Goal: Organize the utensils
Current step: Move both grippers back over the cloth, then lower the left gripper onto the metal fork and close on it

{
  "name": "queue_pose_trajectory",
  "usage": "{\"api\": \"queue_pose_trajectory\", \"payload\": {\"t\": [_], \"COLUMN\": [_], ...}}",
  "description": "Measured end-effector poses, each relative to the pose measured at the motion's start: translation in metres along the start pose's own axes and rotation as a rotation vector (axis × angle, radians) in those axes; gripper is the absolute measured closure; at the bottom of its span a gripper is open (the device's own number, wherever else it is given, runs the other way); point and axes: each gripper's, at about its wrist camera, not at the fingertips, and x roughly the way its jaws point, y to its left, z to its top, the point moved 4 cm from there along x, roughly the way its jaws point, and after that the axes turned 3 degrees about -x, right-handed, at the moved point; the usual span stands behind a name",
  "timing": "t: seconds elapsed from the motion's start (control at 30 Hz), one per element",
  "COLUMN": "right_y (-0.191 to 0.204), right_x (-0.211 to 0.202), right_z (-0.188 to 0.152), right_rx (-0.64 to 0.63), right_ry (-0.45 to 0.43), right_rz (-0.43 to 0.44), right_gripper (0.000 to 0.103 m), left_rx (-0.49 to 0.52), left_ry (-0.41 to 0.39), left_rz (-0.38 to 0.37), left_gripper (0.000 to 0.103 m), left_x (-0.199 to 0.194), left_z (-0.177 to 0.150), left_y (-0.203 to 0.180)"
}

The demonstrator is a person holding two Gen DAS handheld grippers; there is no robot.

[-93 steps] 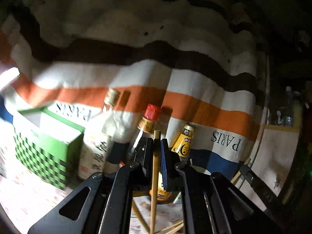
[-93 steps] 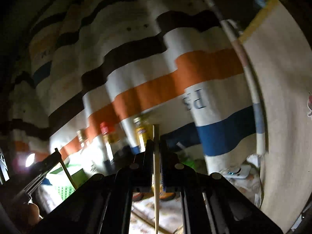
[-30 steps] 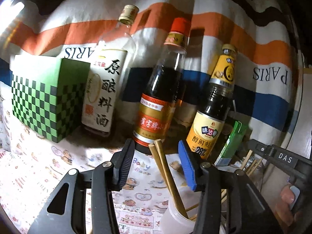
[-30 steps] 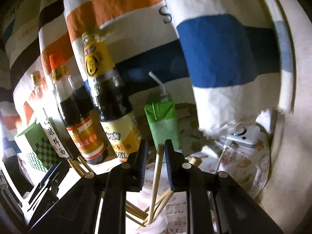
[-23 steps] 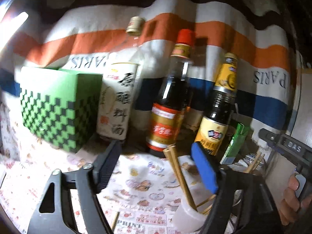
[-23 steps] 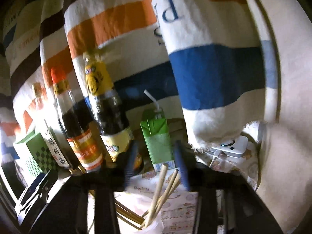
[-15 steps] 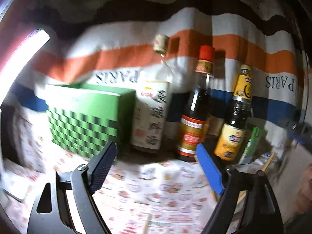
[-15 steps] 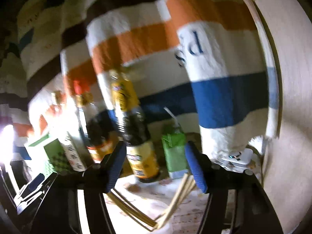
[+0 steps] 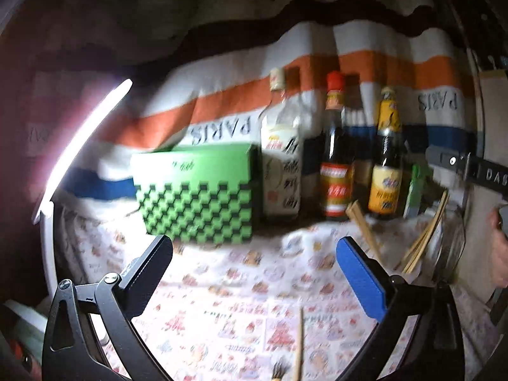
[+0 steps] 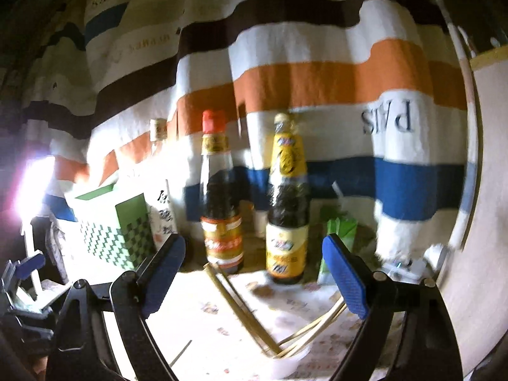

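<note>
With both chopsticks dropped in the cup [image 10: 290, 360], our left gripper [image 9: 254, 273] and right gripper [image 10: 250, 273], jaws just opened wide and empty, next need the loose chopstick [image 9: 298, 346] at lower centre.

The printed tablecloth [image 9: 241, 289] lies open ahead of the left gripper [image 9: 254, 260], bare but for one chopstick [image 9: 298, 343] near its lower edge. At the back a green checkered box [image 9: 197, 193], a white-labelled bottle [image 9: 281, 165], a red-capped sauce bottle [image 9: 333, 158] and a yellow-labelled bottle [image 9: 385, 155] close the way. To the right, chopsticks [image 10: 254, 314] fan from a cup [image 10: 290, 363], blocking a low pass.
</note>
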Motion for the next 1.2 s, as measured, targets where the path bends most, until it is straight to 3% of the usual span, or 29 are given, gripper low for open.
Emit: {"api": "queue_pose_trajectory", "payload": {"t": [0.13,0.27,0.33,0.43,0.67,0.87,1.07,1.13,1.2], "right_y": [0.004,0.003,0.005,0.014,0.020,0.005,-0.006,-0.006,-0.005], "right_x": [0.006,0.001,-0.004,-0.010,0.008,0.025,0.033,0.034,0.035], "right_z": [-0.018,-0.043,-0.058,-0.083,-0.132,-0.159,-0.175,-0.177,-0.178], "right_rx": [0.007,0.021,0.014,-0.014,0.021,0.072,0.144,0.148,0.145], "right_ry": [0.085,0.176,0.205,0.236,0.338,0.432,0.493,0.500,0.505], "right_rz": [-0.066,-0.062,-0.059,-0.059,-0.026,-0.034,-0.019,-0.019,-0.020], "right_gripper": [0.013,0.013,0.013,0.013,0.013,0.013,0.013,0.013,0.013], "left_rx": [-0.049,-0.095,-0.103,-0.144,-0.075,-0.089,-0.177,-0.224,-0.264], "left_ry": [0.127,0.310,0.423,0.518,0.558,0.595,0.694,0.729,0.767], "left_rz": [0.014,0.043,0.009,-0.052,-0.088,-0.125,-0.223,-0.261,-0.292], "left_gripper": [0.001,0.001,0.003,0.012,0.016,0.021,0.040,0.057,0.065], "left_x": [0.019,0.045,0.061,0.075,0.082,0.094,0.104,0.107,0.110], "left_z": [-0.026,-0.053,-0.071,-0.093,-0.119,-0.125,-0.137,-0.141,-0.146], "left_y": [0.018,0.033,0.036,0.036,0.022,0.021,0.024,0.025,0.027]}}
